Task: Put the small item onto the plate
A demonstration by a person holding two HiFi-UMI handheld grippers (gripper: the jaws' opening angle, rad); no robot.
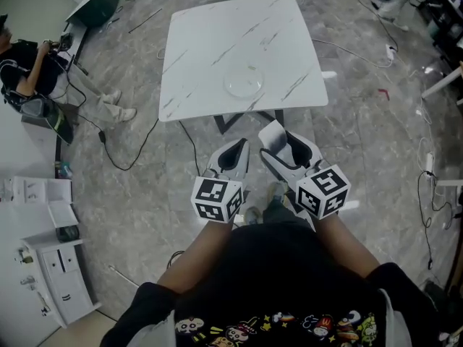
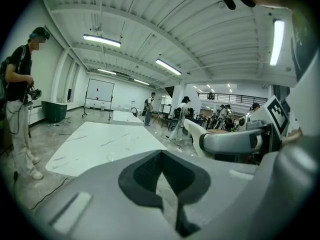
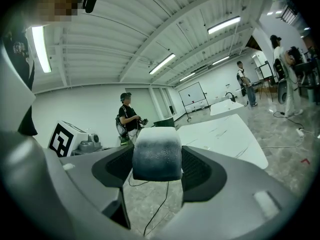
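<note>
A clear glass plate (image 1: 244,82) lies near the front edge of the white marble table (image 1: 210,42). Both grippers are held close to my body, short of the table and over the floor. My right gripper (image 1: 278,140) is shut on a small white block (image 1: 272,134). In the right gripper view that block (image 3: 156,151) fills the gap between the dark pads, pale on top and dark grey lower down. My left gripper (image 1: 237,148) sits beside it to the left, its jaws shut with nothing between them (image 2: 161,170). The table (image 2: 100,144) lies ahead of both.
A person (image 1: 29,71) stands at the far left by a dark bin. White cabinets (image 1: 54,266) are at the lower left. Cables (image 1: 137,147) trail over the grey floor around the table. More people and tables stand far off in the hall (image 2: 150,109).
</note>
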